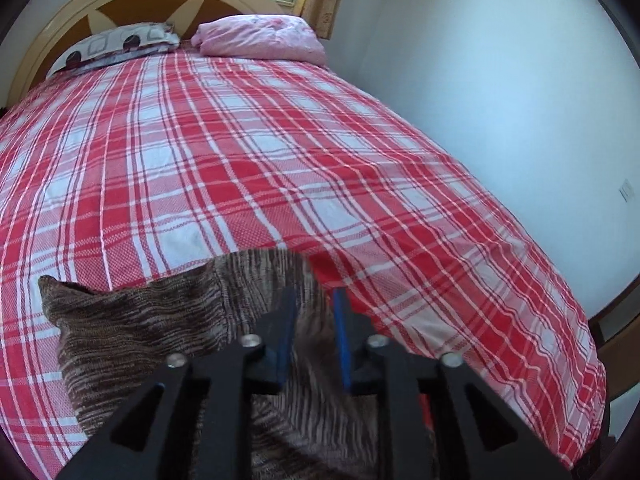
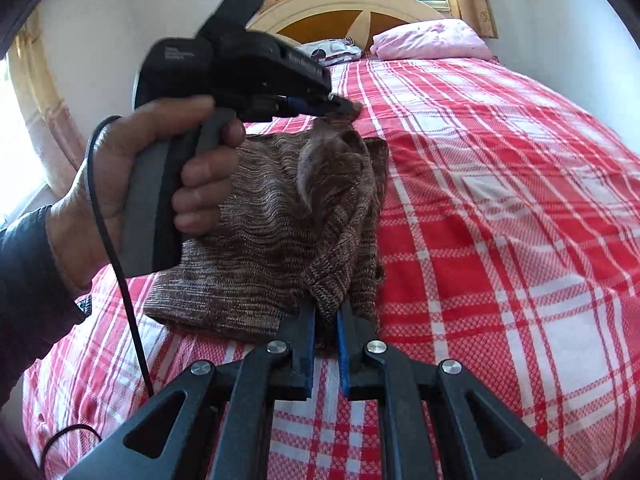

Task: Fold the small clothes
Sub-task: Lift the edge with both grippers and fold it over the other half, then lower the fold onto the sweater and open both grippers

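Note:
A small brown-and-cream striped knit garment (image 2: 272,216) lies on the red plaid bed cover (image 2: 500,184). My right gripper (image 2: 325,312) is shut on the garment's near edge, with cloth bunched between its blue pads. My left gripper (image 2: 340,114), seen from the side in the right wrist view, is shut on the garment's far edge and lifts it into a peak. In the left wrist view the left gripper (image 1: 314,300) has the knit cloth (image 1: 160,320) between its narrow-set fingers, and a sleeve stretches out to the left.
A pink pillow (image 1: 260,36) and a patterned pillow (image 1: 116,46) lie at the cream headboard (image 2: 344,8). A white wall (image 1: 500,100) runs along the bed's right side. The left gripper's black cable (image 2: 120,272) hangs over the bed.

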### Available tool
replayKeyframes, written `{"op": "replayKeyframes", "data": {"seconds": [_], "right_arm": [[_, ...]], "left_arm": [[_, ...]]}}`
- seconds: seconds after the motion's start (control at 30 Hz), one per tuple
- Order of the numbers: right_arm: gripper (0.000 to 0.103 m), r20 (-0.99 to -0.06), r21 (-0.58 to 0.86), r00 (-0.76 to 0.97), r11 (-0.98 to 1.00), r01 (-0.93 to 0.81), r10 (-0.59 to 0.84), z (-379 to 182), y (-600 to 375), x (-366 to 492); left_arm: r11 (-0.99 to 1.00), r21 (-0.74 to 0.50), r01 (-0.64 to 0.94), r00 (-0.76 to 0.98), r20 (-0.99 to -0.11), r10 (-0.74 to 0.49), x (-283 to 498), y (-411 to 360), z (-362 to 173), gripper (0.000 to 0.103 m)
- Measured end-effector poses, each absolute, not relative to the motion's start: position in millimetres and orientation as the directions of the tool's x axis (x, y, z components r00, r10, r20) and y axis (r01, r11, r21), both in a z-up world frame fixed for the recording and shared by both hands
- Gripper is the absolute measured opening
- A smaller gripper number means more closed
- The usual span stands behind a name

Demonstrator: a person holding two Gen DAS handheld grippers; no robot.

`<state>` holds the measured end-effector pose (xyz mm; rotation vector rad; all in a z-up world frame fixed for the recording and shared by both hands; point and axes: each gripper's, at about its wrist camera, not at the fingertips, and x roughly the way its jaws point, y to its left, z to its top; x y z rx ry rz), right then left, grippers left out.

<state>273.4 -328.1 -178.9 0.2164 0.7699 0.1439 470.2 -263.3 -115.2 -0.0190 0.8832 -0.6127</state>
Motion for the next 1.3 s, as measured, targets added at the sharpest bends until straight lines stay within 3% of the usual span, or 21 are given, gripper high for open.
{"op": "replayKeyframes", "data": {"seconds": [0.07,0.13,0.17,0.2,0.27,0.4,0.53,0.67,0.73,0.83,0.9,1.1,1.3], "right_arm": [[0.010,-0.676,0.274,0.699,0.960,-0.053,0.232,-182,-333,275],[0.012,-0.677,0.281,0.695,0.958,-0.057,0.240,-181,-335,273],[0.020,-0.678,0.268,0.699,0.962,-0.054,0.228,-179,-336,271],[0.047,-0.682,0.234,0.706,0.972,-0.037,0.191,-176,-337,267],[0.079,-0.670,0.170,0.734,0.985,0.005,0.112,-167,-342,258],[0.079,-0.579,0.172,0.811,0.985,0.023,0.082,-135,-353,253],[0.079,-0.506,0.360,0.784,0.914,-0.188,0.361,-110,-337,307],[0.078,-0.544,0.415,0.703,0.875,-0.250,0.458,-123,-319,380],[0.078,-0.622,0.410,0.658,0.892,-0.189,0.425,-142,-322,409],[0.077,-0.758,0.353,0.595,0.935,0.030,0.267,-184,-347,433],[0.076,-0.727,0.366,0.633,0.930,0.031,0.266,-190,-359,428],[0.077,-0.764,0.240,0.628,0.969,0.059,0.151,-173,-353,416],[0.077,-0.737,0.087,0.649,0.979,-0.182,0.186,-139,-270,428]], "left_arm": [[0.845,-0.216,0.489,0.515,-0.710,-0.480,461,-256,-108,0.053],[0.851,-0.209,0.483,0.552,-0.681,-0.481,446,-234,-100,0.064],[0.860,-0.197,0.470,0.566,-0.681,-0.465,440,-223,-99,0.069],[0.865,-0.196,0.462,0.573,-0.679,-0.459,432,-212,-100,0.070],[0.877,-0.174,0.448,0.587,-0.683,-0.435,417,-187,-107,0.070],[0.892,-0.106,0.440,0.598,-0.706,-0.380,386,-154,-134,0.070],[0.886,-0.098,0.454,0.584,-0.719,-0.378,371,-152,-153,0.070],[0.883,-0.129,0.452,0.559,-0.730,-0.393,364,-151,-166,0.073],[0.883,-0.116,0.455,0.546,-0.747,-0.379,362,-152,-175,0.077],[0.874,-0.142,0.464,0.529,-0.747,-0.402,359,-146,-177,0.078],[0.874,-0.158,0.460,0.528,-0.743,-0.412,360,-144,-178,0.080],[0.884,-0.218,0.413,0.518,-0.743,-0.424,363,-132,-181,0.087],[0.895,-0.201,0.398,0.537,-0.740,-0.405,357,-132,-183,0.090]]}}
